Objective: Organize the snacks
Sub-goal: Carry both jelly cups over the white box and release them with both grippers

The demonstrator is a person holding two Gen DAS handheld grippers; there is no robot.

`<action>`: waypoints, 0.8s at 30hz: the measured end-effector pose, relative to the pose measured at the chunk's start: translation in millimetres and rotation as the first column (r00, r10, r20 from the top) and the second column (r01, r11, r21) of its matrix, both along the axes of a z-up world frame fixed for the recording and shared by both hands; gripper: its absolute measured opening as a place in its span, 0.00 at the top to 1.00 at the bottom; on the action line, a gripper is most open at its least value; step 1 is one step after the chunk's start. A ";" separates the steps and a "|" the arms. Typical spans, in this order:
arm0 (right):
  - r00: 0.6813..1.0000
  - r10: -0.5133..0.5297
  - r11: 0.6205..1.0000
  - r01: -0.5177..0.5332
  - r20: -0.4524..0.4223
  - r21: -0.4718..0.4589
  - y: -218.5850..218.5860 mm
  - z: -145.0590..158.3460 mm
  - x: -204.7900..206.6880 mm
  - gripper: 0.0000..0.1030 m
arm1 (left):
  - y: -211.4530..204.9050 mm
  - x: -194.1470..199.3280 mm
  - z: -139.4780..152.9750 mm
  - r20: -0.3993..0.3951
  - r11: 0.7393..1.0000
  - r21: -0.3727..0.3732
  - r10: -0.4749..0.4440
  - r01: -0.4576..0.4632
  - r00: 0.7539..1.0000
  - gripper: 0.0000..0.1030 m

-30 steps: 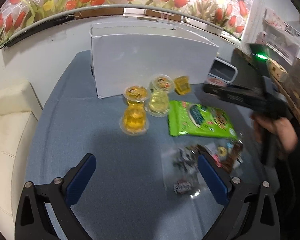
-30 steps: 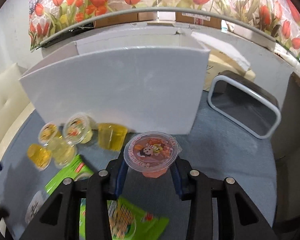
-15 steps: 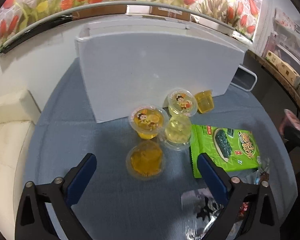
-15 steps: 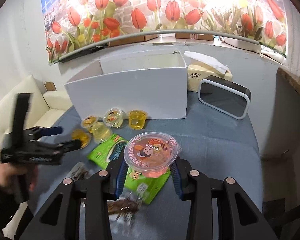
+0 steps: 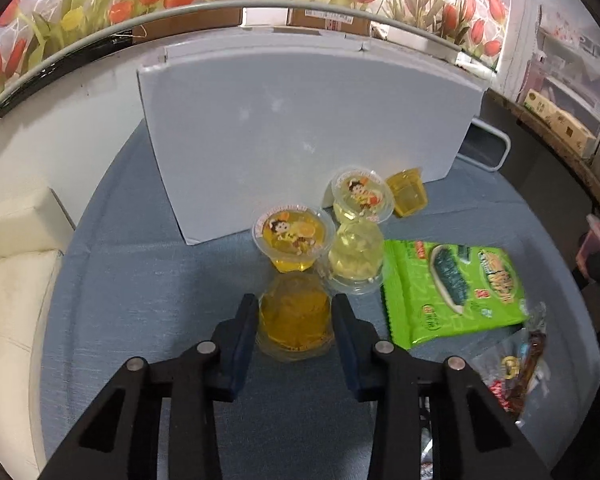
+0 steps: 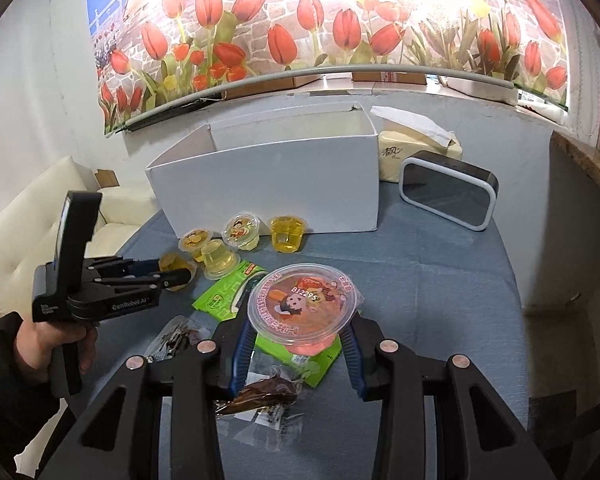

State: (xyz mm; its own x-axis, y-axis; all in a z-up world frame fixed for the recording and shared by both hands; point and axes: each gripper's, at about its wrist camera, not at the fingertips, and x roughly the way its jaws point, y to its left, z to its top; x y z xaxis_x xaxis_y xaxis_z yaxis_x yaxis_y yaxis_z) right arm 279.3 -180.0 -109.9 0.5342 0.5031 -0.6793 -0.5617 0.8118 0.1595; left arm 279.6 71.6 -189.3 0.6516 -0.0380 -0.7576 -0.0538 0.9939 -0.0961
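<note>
Closing around an upturned amber jelly cup (image 5: pixel 294 320), the left tool (image 5: pixel 294 316) has its blue pads at the cup's two sides on the blue-grey cloth-covered table (image 5: pixel 140 300); whether they already press is hard to judge, though they look to be touching. Just past its tips stand an upright orange jelly cup with a cartoon lid (image 5: pixel 292 240) and a pale yellow upturned jelly cup (image 5: pixel 356 258), with a green foil seaweed packet (image 5: pixel 452 288) to the tool's right. The right tool (image 6: pixel 296 340) holds a pink jelly cup with a printed film lid (image 6: pixel 302 306) by its body, clear above the table, jaws part open around it.

Risks, as I judge them: the amber cup's wall tapers and looks slick, so a squeeze could pop it forward into the two cups just beyond and topple them. The pink cup is gripped low under a wide lid and may tip if the hand tilts.

Farthest from both tools is the open white cardboard box (image 6: pixel 268 176). From the left tool only its front wall shows, and its floor is hidden from both. The crinkled clear wrappers (image 6: pixel 260 396) beneath the right tool are too blurred to identify.
</note>
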 end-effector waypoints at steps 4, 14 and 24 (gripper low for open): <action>1.000 0.007 1.000 -0.007 -0.002 0.010 4.0 1.9 -2.2 0.59 | 5.5 -15.8 17.0 0.031 1.000 -0.027 -0.008 0.009 0.999 0.60; 0.998 0.027 0.998 -0.030 0.057 0.055 22.2 31.8 4.5 0.59 | 8.8 -43.8 93.3 0.209 0.998 -0.050 -0.018 0.029 0.978 0.60; 0.990 0.044 0.995 -0.056 0.137 0.086 69.8 74.0 55.3 0.59 | 24.0 -1.5 149.9 0.313 1.000 0.012 -0.014 0.010 0.950 0.59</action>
